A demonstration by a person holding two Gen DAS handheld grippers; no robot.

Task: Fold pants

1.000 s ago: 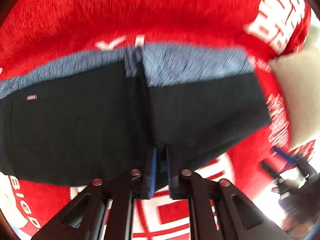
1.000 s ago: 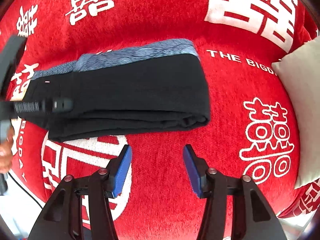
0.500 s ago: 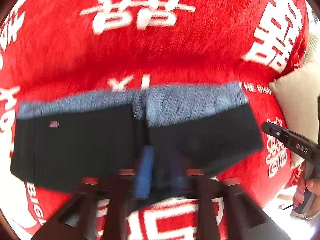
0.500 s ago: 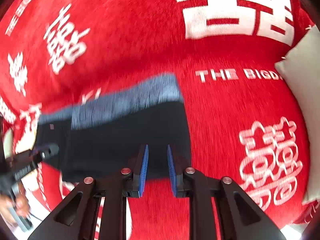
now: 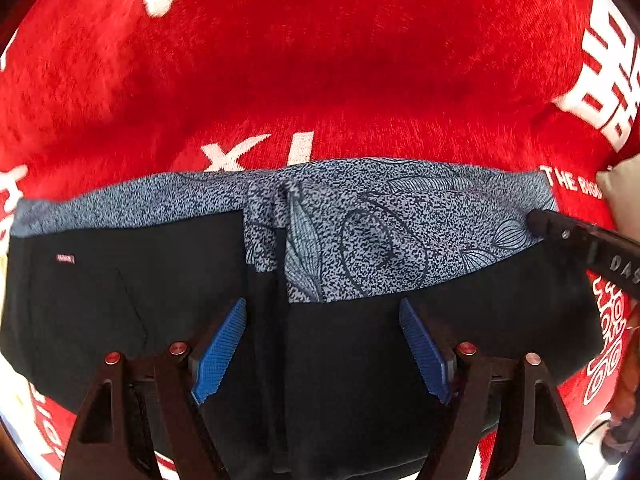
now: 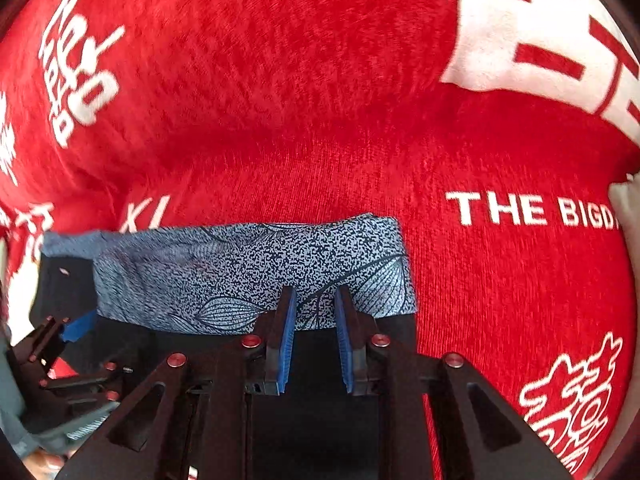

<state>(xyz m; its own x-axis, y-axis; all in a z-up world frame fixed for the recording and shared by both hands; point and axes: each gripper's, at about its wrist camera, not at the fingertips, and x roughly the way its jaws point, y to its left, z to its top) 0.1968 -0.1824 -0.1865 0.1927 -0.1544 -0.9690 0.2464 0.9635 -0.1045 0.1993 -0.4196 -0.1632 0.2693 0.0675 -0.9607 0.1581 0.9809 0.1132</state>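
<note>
One red plush blanket (image 5: 320, 80) with white lettering under folded pants (image 5: 120, 300).

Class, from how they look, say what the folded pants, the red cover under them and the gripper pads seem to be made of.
Pants: matte black woven cloth, probably, with a speckled blue-grey printed lining.
Red cover: plush fleece or velvet; brushed nap shows.
Pads: blue ribbed rubber or plastic, by their fine grooves.
</note>
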